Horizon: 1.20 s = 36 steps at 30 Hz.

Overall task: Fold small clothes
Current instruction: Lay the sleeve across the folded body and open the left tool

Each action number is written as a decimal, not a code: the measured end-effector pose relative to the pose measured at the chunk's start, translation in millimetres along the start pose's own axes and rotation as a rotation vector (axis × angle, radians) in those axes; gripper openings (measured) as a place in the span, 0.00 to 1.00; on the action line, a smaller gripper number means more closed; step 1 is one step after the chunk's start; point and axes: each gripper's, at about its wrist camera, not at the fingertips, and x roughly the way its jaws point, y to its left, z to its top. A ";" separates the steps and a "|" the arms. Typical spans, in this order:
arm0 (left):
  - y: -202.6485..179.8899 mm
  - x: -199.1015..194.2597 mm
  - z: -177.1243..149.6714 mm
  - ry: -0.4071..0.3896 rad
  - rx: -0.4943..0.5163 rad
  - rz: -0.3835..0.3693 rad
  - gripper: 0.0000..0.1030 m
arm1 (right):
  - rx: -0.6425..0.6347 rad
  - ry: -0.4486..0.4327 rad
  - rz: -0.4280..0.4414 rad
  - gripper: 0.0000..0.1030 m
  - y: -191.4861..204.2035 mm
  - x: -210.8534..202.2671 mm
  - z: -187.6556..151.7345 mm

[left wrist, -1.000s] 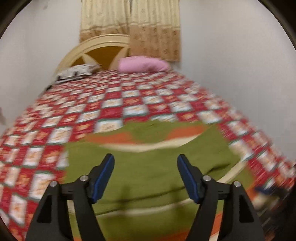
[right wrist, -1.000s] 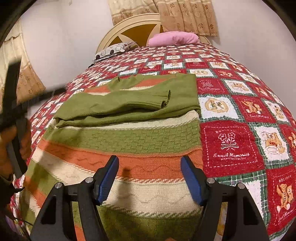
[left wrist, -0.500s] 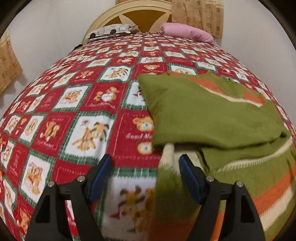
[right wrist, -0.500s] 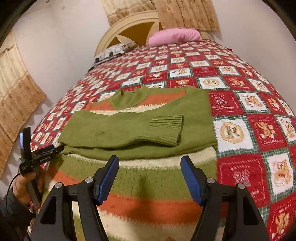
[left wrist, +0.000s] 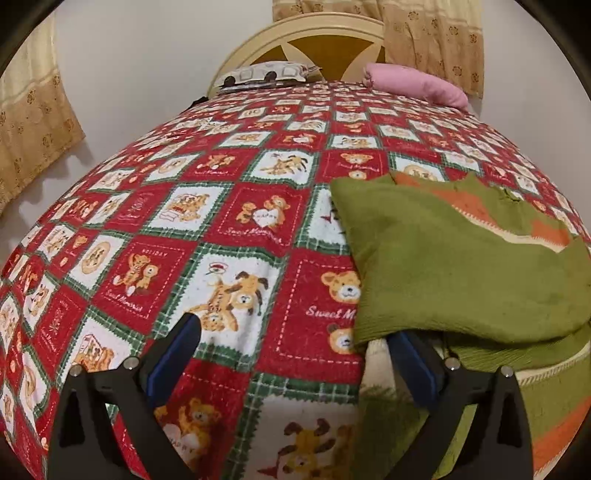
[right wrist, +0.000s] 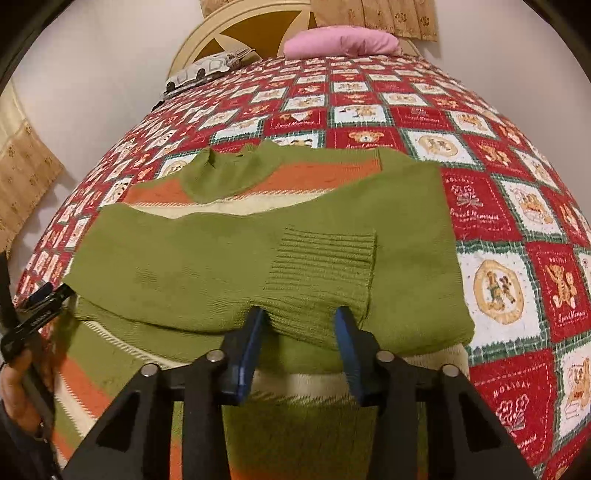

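Striped sweater [right wrist: 258, 206] lying flat on the quilt [right wrist: 509, 236] of a bed, collar toward the headboard [right wrist: 236, 29], hem toward the foot edge. Both green sleeves are already folded across the chest, so that the body forms a narrow rectangle ready for a crosswise fold.

Right gripper [right wrist: 300, 325]: its jaws are closing around the ribbed cuff [right wrist: 325, 273] of the upper sleeve, which lies between the two blue pads; whether the pads already press the knit cannot be told. The cuff is probably taken because it is the loose end that would slip out of place in the next fold.

Left gripper [left wrist: 291, 354]: its jaws are opening and stand spread wide, low at the sweater's side edge nearest the bed's left edge. One finger [left wrist: 413, 365] sits under the overhanging fold of the sleeve [left wrist: 461, 266]; the other rests over bare quilt. Nothing is pinched. This placement suggests a coming grasp on that side edge.

The same left gripper [right wrist: 40, 306], carried by a hand [right wrist: 18, 373], appears in the right view beside the sweater. A pink pillow [right wrist: 343, 40] lies well apart by the headboard.
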 end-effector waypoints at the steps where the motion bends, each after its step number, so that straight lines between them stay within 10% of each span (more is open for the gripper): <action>1: 3.3 2.0 1.7 0.005 -0.017 0.000 1.00 | -0.005 -0.004 -0.001 0.28 1.2 -0.3 0.7; 3: 12.2 6.6 1.3 0.025 -0.065 -0.025 1.00 | -0.035 -0.023 -0.005 0.00 5.9 -5.6 0.1; 18: 52.3 -19.7 -15.6 -0.045 -0.268 -0.101 1.00 | -0.032 -0.076 0.037 0.00 0.1 -22.7 -4.4; 22: 50.1 -44.6 -1.0 -0.145 -0.208 -0.038 1.00 | -0.040 -0.090 0.033 0.13 2.9 -22.1 10.5; 24: 35.7 -43.6 16.4 -0.130 -0.151 -0.056 1.00 | -0.040 -0.100 0.073 0.49 6.8 -17.8 18.3; 32: -27.8 22.6 30.0 0.000 0.130 0.158 1.00 | -0.079 -0.007 0.015 0.29 12.0 23.6 16.4; 36: -7.3 21.4 16.5 0.033 0.079 0.077 1.00 | -0.096 -0.030 0.023 0.28 3.7 16.6 6.7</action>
